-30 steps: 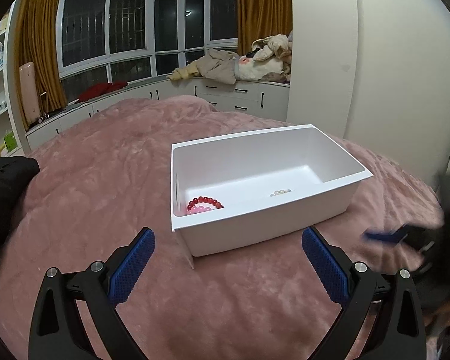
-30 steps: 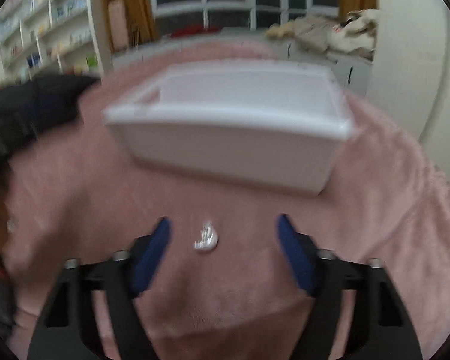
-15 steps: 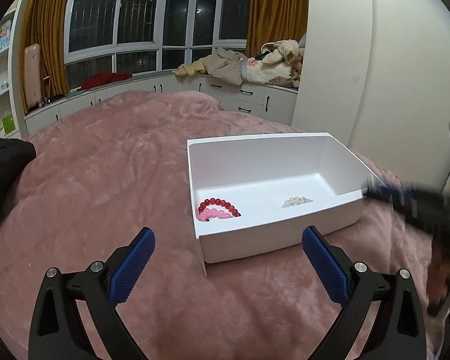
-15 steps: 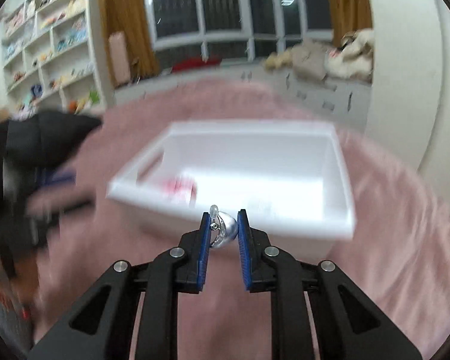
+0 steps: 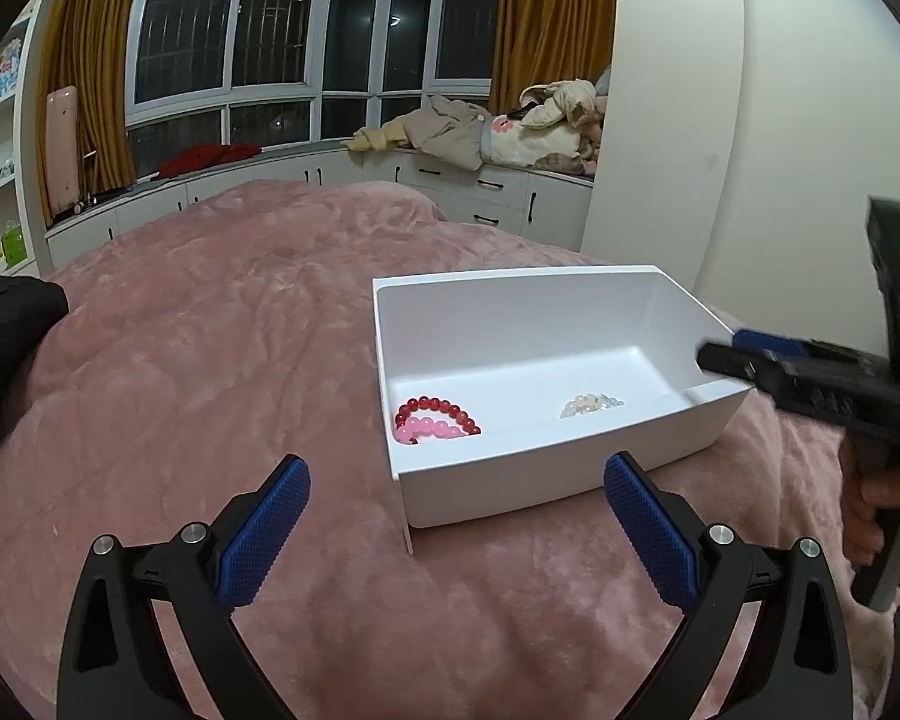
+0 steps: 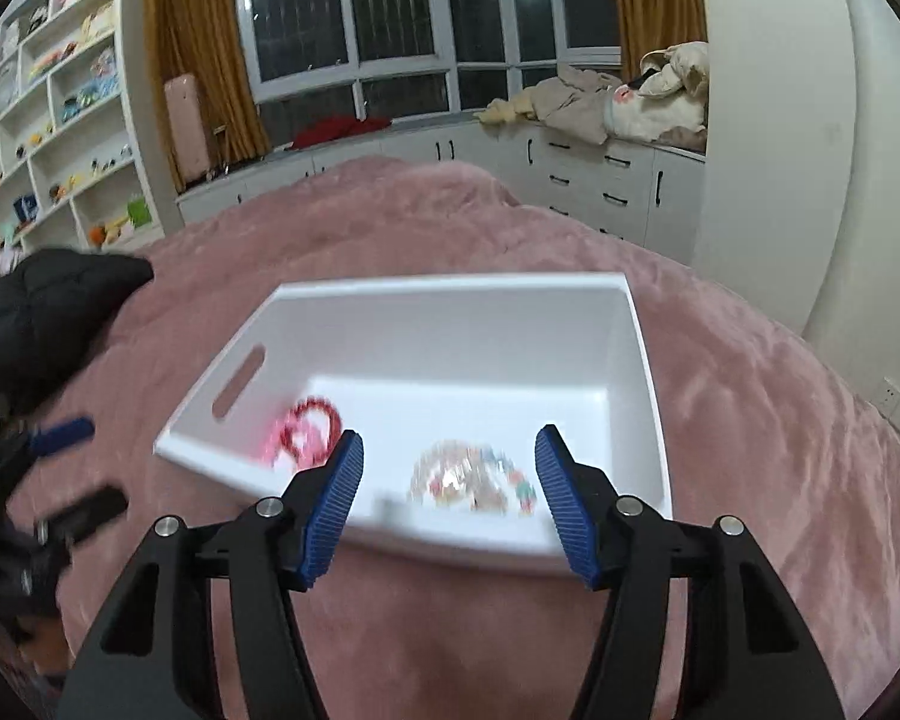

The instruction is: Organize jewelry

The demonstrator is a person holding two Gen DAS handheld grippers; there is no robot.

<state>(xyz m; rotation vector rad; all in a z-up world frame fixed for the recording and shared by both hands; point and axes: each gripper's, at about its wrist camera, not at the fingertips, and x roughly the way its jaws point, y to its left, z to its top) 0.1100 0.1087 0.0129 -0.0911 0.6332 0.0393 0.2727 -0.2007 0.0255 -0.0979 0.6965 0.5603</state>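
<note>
now the right tool hangs over the near edge of the white box on the bed, jaws just opened, nothing between them. pale beads lie directly below; red bracelet sits leftward. left tool spread, empty.

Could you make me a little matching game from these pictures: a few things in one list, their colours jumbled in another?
Things:
1. box
2. blanket
3. curtains
4. gripper pads

Colours:
a. blue
b. mustard
c. white
d. pink

Pairs: 1-c, 2-d, 3-b, 4-a
</note>
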